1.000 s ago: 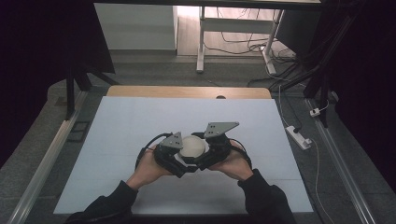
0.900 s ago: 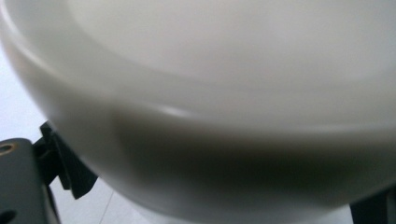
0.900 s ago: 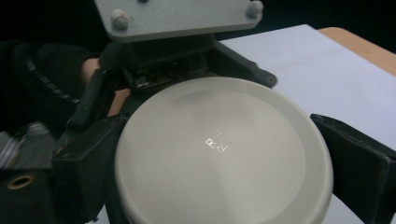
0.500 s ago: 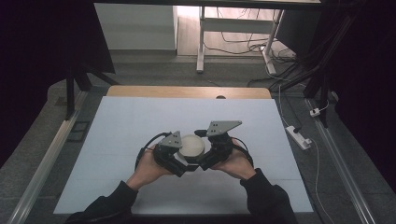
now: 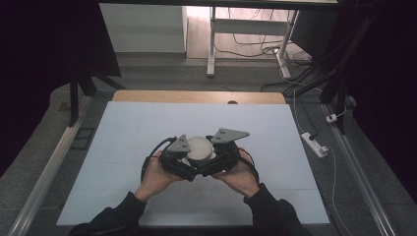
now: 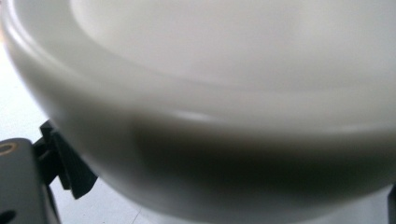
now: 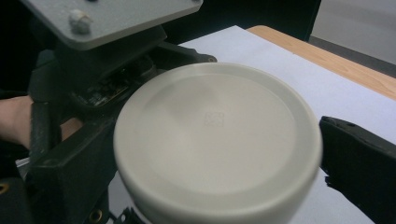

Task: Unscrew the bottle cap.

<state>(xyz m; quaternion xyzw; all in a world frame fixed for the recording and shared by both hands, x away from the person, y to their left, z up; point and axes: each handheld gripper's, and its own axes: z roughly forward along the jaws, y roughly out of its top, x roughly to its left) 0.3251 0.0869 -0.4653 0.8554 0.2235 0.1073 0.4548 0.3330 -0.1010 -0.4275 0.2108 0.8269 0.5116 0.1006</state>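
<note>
While both claws grip white lid [image 5: 200,150], right claw [image 5: 216,158] barely shifted.

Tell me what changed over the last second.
Almost nothing visibly changed. Both hand-held grippers, left and right, stay pressed against the white round lid from either side, at the same spot on the white table sheet. The hands barely shifted.

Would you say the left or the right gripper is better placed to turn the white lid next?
Probably the right gripper: in its view its black jaws stand on both sides of the white lid. The left gripper sits too close to judge.
</note>
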